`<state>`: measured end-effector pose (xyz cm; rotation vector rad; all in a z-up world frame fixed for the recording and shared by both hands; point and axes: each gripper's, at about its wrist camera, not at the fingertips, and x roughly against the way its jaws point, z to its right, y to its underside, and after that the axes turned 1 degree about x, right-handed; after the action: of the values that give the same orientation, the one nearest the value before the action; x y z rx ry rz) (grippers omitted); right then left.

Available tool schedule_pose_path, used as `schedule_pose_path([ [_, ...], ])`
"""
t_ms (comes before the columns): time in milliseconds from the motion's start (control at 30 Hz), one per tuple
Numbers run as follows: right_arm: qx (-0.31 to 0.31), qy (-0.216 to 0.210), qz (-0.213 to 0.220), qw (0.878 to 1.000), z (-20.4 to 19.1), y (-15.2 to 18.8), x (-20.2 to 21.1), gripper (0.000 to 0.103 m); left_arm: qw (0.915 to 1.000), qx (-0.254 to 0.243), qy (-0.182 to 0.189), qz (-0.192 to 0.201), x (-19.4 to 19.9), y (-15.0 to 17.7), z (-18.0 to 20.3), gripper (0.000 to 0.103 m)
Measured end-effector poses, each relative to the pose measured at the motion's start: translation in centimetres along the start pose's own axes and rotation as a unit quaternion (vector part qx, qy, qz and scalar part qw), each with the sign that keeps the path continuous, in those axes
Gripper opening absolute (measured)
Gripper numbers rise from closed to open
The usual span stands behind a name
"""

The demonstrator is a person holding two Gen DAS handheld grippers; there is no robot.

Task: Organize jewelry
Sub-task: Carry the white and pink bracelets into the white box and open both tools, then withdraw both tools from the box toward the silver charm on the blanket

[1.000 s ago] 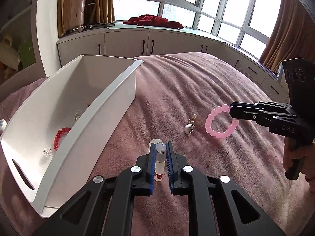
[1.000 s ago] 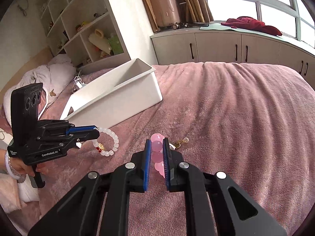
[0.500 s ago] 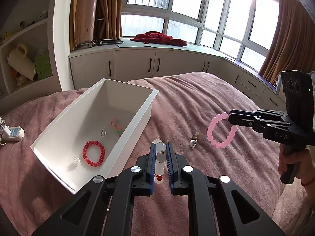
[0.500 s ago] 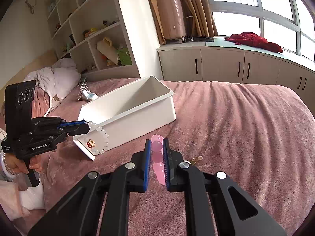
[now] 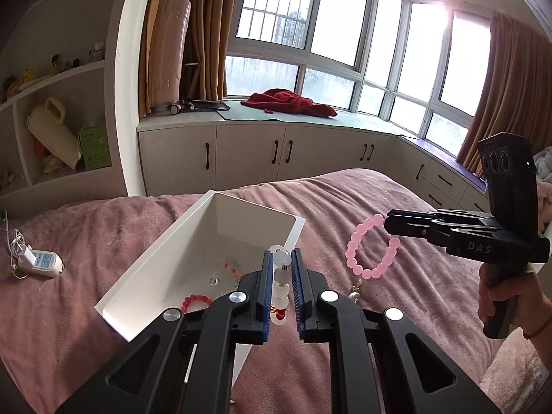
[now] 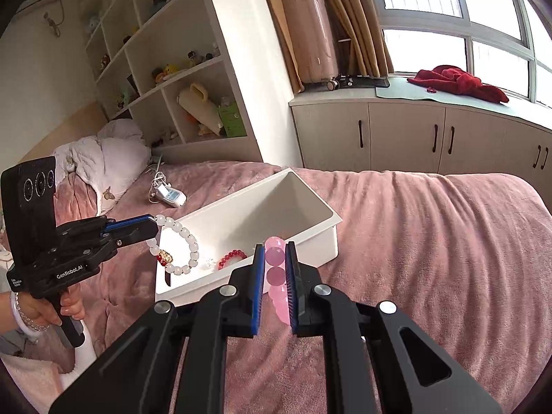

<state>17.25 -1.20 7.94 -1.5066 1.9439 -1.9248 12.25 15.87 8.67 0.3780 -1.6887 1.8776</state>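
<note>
While the left gripper [image 5: 280, 276] pinches a white bracelet [image 6: 174, 246] of milky beads with one red-and-gold charm, its fingers [image 5: 265, 289] narrow, the right gripper [image 6: 275, 276] clamps a pink bracelet [image 5: 371, 246] of glossy round beads. Both hang above the bed [image 6: 431, 241] beside the white bin [image 5: 165, 269], where a red bracelet [image 6: 232, 258] lies.

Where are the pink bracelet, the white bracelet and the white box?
pink bracelet [image 5: 365, 274], left wrist view, bottom beads.
white bracelet [image 6: 193, 246], right wrist view, right-side beads.
white box [image 6: 303, 241], right wrist view, outer wall.
</note>
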Motion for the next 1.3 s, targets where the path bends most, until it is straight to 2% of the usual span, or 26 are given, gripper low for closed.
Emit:
schedule_pose_path([
  [200, 0.019, -0.004, -0.002, 1.0, -1.8, -3.4, -3.2, 0.012, 0.9988, 0.037, -0.029, 0.01, -0.4, -0.6, -4.2, 0.016],
  [367, 0.037, -0.003, -0.012, 0.999, -2.8, -5.5, -6.3, 0.012, 0.997, 0.056, -0.052, -0.002, -2.5, 0.1, -7.3, 0.016],
  [533, 0.051, -0.002, -0.033, 0.998, -3.3, -6.7, -9.9, 0.012, 0.9963, 0.054, -0.065, -0.018, -4.7, 0.4, -8.8, 0.016],
  [800, 0.043, -0.008, -0.075, 0.996, -2.6, -6.6, -15.4, 0.013, 0.9943, 0.038, -0.078, -0.061, -8.2, 0.8, -9.6, 0.016],
  [1133, 0.04, 0.0, -0.133, 0.99, -2.7, -4.3, -20.1, 0.014, 0.9909, 0.013, -0.075, -0.111, -11.1, 3.0, -7.9, 0.016],
  [1200, 0.044, 0.002, -0.136, 0.99, -3.2, -4.0, -20.2, 0.015, 0.9908, 0.007, -0.078, -0.11, -11.1, 3.1, -7.4, 0.022],
  [1233, 0.047, 0.004, -0.136, 0.99, -3.4, -4.2, -20.1, 0.016, 0.9909, 0.006, -0.079, -0.108, -11.1, 3.1, -7.3, 0.029],
  [1300, 0.056, 0.008, -0.128, 0.99, -4.0, -4.4, -19.4, 0.029, 0.9914, 0.009, -0.083, -0.101, -10.8, 2.9, -7.1, 0.037],
])
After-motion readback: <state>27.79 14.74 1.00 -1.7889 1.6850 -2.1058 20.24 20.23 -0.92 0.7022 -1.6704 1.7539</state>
